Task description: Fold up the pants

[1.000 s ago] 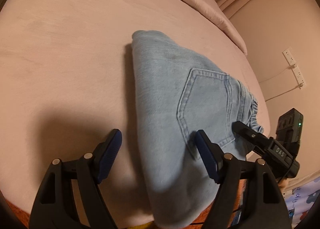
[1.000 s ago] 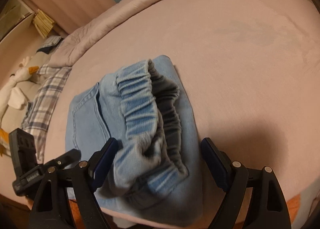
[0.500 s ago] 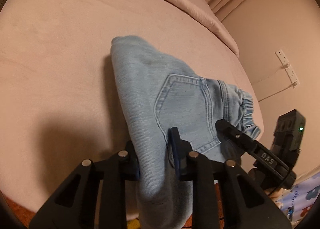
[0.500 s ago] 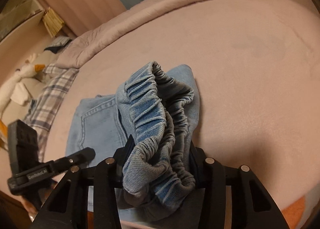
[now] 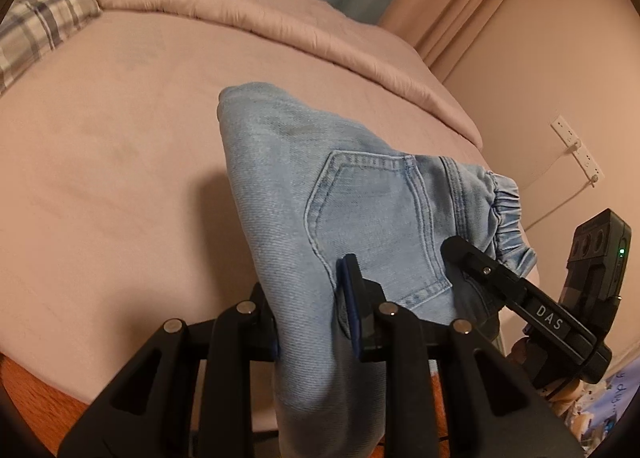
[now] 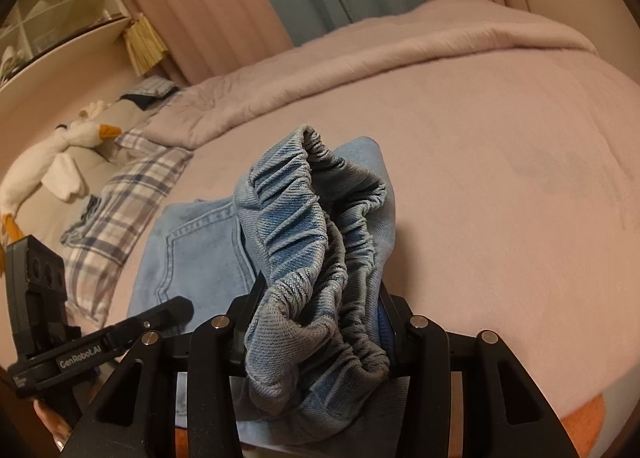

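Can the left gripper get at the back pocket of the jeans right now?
Probably not without letting go first. The left gripper is shut on a fold of the jeans, right beside the back pocket. Nothing covers the pocket, but the right gripper clamps the elastic waistband too.

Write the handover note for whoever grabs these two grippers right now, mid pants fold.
Left gripper: jaws just closed, shut on the folded side of the jeans, beside the back pocket.
Right gripper: jaws just closed, shut on the bunched elastic waistband.
Jeans: already folded into a short stack near the front edge of the pink bed; the gripped end looks raised, the far end seems to rest on the bed.
Done: earlier folds, both grips.
Left: probably carry the held end over for the last fold, lay it flat, release.
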Action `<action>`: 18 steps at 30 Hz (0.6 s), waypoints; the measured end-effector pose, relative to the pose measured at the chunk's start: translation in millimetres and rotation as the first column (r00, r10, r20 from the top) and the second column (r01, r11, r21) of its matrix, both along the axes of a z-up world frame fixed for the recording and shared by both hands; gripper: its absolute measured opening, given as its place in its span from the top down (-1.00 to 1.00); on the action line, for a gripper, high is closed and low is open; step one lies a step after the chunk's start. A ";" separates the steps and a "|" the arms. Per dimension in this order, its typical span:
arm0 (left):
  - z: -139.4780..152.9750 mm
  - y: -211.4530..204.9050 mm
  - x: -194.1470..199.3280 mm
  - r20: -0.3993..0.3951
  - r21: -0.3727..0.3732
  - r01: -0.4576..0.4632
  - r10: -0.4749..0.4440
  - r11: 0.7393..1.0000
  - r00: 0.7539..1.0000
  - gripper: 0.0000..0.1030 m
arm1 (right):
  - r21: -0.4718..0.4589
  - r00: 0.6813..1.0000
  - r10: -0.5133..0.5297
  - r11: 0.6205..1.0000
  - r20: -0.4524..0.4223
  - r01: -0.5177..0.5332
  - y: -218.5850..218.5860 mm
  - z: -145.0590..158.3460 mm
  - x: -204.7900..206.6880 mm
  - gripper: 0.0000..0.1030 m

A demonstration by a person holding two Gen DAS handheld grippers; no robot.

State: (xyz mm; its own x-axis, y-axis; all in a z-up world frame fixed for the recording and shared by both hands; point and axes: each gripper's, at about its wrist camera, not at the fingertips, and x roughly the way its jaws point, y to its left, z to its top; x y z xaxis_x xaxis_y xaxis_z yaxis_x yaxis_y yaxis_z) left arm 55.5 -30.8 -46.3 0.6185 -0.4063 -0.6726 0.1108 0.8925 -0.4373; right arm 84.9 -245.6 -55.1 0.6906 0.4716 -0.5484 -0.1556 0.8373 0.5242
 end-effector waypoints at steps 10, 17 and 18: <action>-1.7 14.6 44.7 0.018 0.035 -0.029 0.028 0.999 0.999 0.49 | -0.047 0.999 0.018 0.999 0.034 -0.017 23.6 15.6 40.7 0.07; -21.2 18.6 89.4 -0.021 0.051 -0.041 0.043 0.998 0.999 0.49 | -0.069 1.000 0.008 0.998 -0.025 -0.010 31.8 2.8 85.3 0.07; -24.0 18.3 95.0 -0.028 0.055 -0.040 0.042 0.998 0.999 0.48 | -0.073 0.999 0.008 0.997 -0.035 -0.010 33.0 0.2 88.5 0.07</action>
